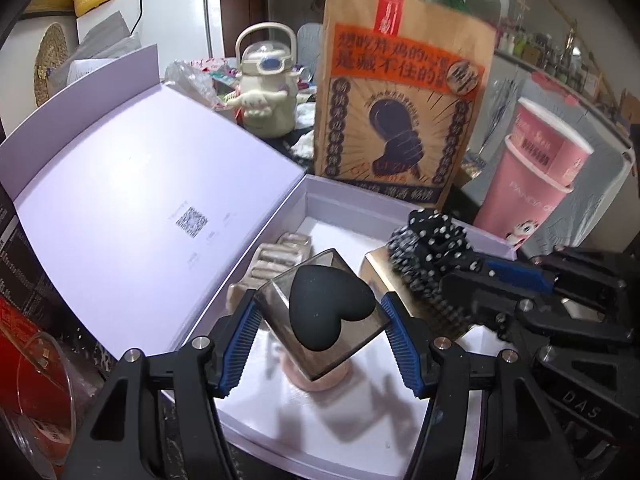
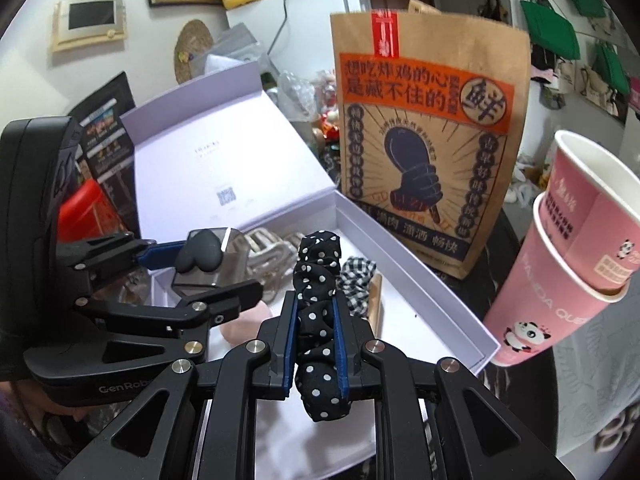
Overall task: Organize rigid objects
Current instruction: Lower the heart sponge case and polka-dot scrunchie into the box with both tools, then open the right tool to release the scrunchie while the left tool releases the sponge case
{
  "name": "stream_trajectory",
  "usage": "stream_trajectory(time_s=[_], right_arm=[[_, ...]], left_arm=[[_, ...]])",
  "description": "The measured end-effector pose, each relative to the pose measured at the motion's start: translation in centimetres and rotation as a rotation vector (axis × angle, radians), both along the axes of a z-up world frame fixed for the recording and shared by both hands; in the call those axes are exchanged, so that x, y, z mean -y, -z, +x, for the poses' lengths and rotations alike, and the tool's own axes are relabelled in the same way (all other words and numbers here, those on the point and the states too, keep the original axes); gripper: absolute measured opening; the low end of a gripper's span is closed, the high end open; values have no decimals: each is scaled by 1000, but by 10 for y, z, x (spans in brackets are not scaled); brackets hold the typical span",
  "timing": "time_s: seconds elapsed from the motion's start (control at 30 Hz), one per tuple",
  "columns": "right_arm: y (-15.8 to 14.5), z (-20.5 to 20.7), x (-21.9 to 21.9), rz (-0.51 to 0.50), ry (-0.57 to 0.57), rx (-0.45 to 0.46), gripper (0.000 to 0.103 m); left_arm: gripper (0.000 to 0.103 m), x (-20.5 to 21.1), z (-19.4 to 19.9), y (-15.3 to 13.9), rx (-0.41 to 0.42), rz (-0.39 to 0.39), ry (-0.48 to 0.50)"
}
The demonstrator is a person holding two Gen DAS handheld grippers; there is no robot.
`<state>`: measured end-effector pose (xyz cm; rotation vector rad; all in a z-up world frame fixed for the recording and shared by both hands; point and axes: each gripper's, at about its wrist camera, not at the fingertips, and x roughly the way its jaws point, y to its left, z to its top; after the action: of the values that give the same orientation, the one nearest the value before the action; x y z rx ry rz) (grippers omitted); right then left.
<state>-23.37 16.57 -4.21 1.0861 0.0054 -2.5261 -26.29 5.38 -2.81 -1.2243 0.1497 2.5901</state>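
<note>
My left gripper (image 1: 320, 322) is shut on a clear smoky cube case (image 1: 280, 300) with a black heart-shaped sponge (image 1: 330, 312) in it, held above the open lavender box (image 1: 344, 196). My right gripper (image 2: 316, 344) is shut on a black polka-dot scrunchie (image 2: 318, 280) over the same box; it also shows in the left wrist view (image 1: 432, 248). In the box lie beige hair claws (image 2: 264, 252), a checked scrunchie (image 2: 358, 276), a pink round item (image 2: 244, 328) and a gold card (image 1: 378, 268).
The box lid (image 1: 132, 184) stands open to the left. A brown paper bag (image 2: 428, 140) stands behind the box. Stacked pink paper cups (image 2: 560, 248) are at the right. A cream kettle (image 1: 266, 92) sits behind. A glass bowl (image 1: 36, 400) is at the left.
</note>
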Motion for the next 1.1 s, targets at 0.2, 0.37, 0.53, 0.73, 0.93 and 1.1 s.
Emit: stream_trajectory(time_s=[0.2,0.37,0.53,0.73,0.93,1.1], right_arm=[[8,-8,4,18,7,22,17],[14,-10,8,59,9,23,17],[18,-12,7,85,13,23,18],[21,-14,9,94,13,14,18],[20,-16,8,112,34,21,27],[16,-16,1,75,53,38,31]], left_arm=[[61,-2,-1,2,-12,-34,-7],[61,1,-11,19,59,-43,-23],[61,3,-13,27,81,-40,-28],[61,2,-15,35,101,-41,-23],[61,4,-18,43,132,-43,-31],[61,6,-13,35,108,-33,-28]])
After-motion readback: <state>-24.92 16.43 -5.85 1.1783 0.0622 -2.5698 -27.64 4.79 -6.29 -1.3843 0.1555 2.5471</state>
